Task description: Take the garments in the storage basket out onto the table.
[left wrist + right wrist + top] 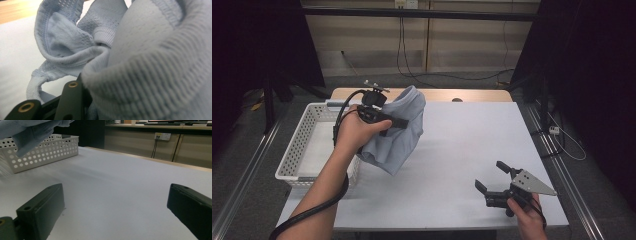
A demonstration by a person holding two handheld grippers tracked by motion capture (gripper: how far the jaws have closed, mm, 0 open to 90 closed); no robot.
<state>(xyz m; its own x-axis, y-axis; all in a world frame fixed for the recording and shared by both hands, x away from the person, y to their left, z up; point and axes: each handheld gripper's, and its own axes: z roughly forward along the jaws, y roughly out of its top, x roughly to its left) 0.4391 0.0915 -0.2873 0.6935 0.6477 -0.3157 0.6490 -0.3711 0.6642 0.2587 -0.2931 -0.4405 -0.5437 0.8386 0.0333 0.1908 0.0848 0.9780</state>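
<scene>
Left forearm enters from lower left of the high view, angled up toward frame centre-left, wrist bent, hand wrapped round the left gripper (401, 123) well above the table. Right hand (526, 214) low at lower right of the same view, resting near the table's near edge, right gripper (492, 176) level and pointing toward upper left.

Left gripper clamped on a pale blue garment (399, 131) (ribbed hem and mesh knit fill the left gripper view, bunched over the jaws (140, 75)). Fabric lifted clear, hanging in a loose bundle just right of the basket, lowest fold near the tabletop; contact with the surface hard to judge. In the right gripper view, a corner of the cloth (30, 132) dangles at upper left in front of the basket.

Right gripper spread wide, nothing between the jaws, bare table visible in the gap.

White perforated basket (299, 150) at the left edge of the table, rim beside the left forearm. Table (462, 150) covered in white, wooden edge showing along the far side. Behind: pale wall panels, black cables (404, 55) hanging down to the floor, a wall socket (162, 136) at upper right of the right gripper view, dark curtains at both sides of the high view.
</scene>
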